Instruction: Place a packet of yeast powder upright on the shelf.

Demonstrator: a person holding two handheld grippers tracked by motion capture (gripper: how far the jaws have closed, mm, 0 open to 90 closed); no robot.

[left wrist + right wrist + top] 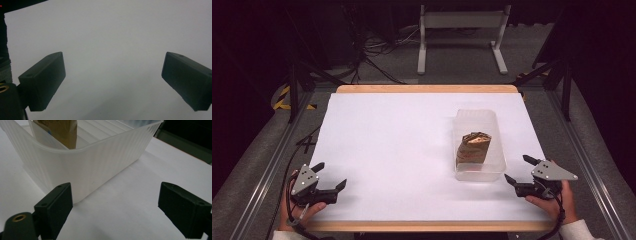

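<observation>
On the right half of the white table (387, 150) stands a clear plastic box (477, 145) with a brown paper bag (473, 147) upright inside it. I hold my right gripper (518, 169) just beside its near corner, jaws spread, probably ready to take the wall. My left gripper (332, 175) waits well apart over bare table, jaws spread and empty too.

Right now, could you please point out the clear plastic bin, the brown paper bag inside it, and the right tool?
Clear plastic bin (480, 173): high view, near wall.
Brown paper bag (473, 147): high view, front face.
Right tool (519, 170): high view, midway between its tips.
</observation>
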